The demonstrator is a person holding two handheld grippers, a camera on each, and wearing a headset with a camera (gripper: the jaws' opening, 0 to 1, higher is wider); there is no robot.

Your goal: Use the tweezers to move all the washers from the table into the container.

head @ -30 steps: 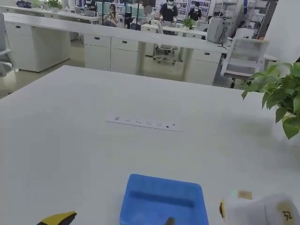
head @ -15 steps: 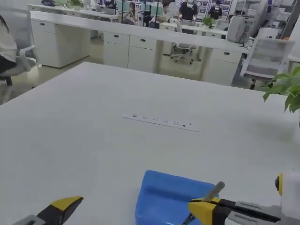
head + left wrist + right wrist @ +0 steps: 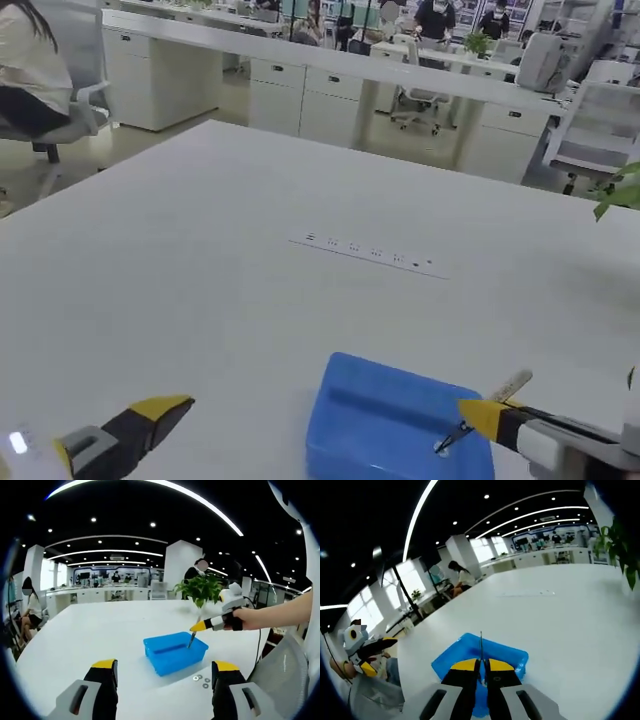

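Observation:
A blue container (image 3: 385, 425) sits on the white table (image 3: 200, 260) near me. My right gripper (image 3: 482, 418) is over its right side, shut on thin metal tweezers (image 3: 450, 440) whose tip points down into the container. In the right gripper view the jaws (image 3: 481, 666) pinch the tweezers (image 3: 481, 647) above the container (image 3: 505, 656). I cannot tell whether the tip holds a washer. My left gripper (image 3: 165, 666) hangs open with nothing in it, left of the container (image 3: 175, 652). A few washers (image 3: 202, 681) lie on the table beside the container. In the head view the left gripper (image 3: 150, 415) sits at the lower left.
A flush power strip (image 3: 370, 253) lies mid-table beyond the container. A potted plant (image 3: 200, 587) stands at the table's right side, its leaves (image 3: 622, 190) at the edge of the head view. Office desks and seated people are beyond the table's far edge.
My right gripper has risen into the head view with the tweezers, and their tip now dips into the container. The head camera has swung left, so everything has shifted right.

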